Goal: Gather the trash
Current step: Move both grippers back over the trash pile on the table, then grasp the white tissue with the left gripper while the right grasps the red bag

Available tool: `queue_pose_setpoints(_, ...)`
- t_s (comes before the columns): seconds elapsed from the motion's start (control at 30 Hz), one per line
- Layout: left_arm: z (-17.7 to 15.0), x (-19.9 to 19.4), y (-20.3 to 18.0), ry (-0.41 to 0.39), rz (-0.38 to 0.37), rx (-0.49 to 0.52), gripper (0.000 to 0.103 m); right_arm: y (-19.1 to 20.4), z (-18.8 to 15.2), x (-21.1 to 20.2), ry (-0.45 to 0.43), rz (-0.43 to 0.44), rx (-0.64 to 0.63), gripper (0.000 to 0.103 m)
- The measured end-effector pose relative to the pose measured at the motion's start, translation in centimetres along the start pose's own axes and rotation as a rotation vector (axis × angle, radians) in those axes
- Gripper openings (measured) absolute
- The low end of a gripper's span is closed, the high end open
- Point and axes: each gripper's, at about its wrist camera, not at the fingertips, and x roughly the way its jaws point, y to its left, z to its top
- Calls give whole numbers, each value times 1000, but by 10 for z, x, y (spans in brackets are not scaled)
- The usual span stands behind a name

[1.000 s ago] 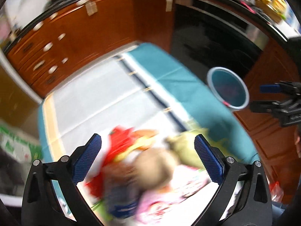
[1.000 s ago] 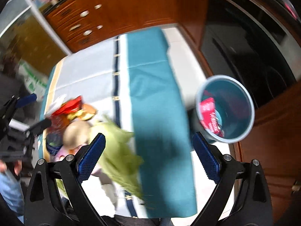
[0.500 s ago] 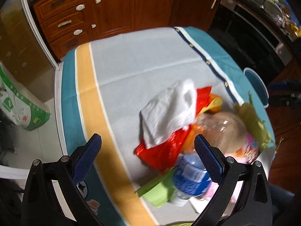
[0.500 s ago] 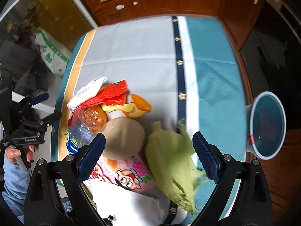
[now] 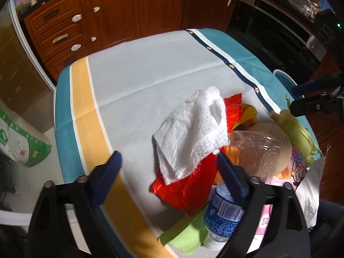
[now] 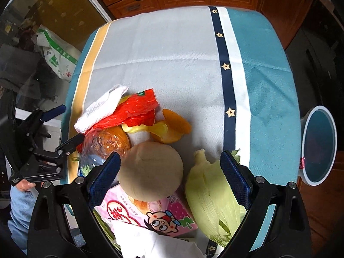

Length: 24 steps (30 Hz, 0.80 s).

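White crumpled paper towel (image 5: pixel 193 133) lay atop red foil wrapper (image 5: pixel 189 185) on the surface, between closing left gripper (image 5: pixel 169 178) fingers, untouched. Right gripper (image 6: pixel 169 176) fingers apart above round beige lump (image 6: pixel 150 169), probably for pickup. Blue bin (image 6: pixel 318 144) beside surface.

A heap of trash sits at the near edge of the table (image 6: pixel 172 49). A paper towel (image 5: pixel 193 129) lies atop a wrapper (image 5: pixel 189 185), left of a plastic bottle (image 5: pixel 236 182). A corn husk (image 6: pixel 212 195) lies rightmost. The bin (image 6: pixel 318 144) stands beyond the table's right edge, seemingly on the floor.
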Motion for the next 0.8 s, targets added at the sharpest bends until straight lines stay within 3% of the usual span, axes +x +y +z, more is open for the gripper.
queue_pose_setpoints(0.2,4,13,-3,8,-25,-3,60,8,12,13,4,24,20,90)
queue_pose_setpoints(0.23,4,15,-3,7,-29,-5,47,11,15,15,7,26,17,90)
queue_pose_setpoints(0.27,5,16,-3,8,-38,-13,26,14,18,19,12,31,13,90)
queue_pose_setpoints(0.33,7,19,-1,7,-60,-41,6,19,22,24,20,37,6,90)
queue_pose_setpoints(0.47,7,15,10,-15,-30,-74,5,30,29,29,2,12,-43,90)
queue_pose_setpoints(0.6,2,13,38,-3,-16,-147,5,37,30,34,2,-21,-128,90)
queue_pose_setpoints(0.8,-14,12,56,25,-1,-167,5,49,27,45,26,-60,-244,90)
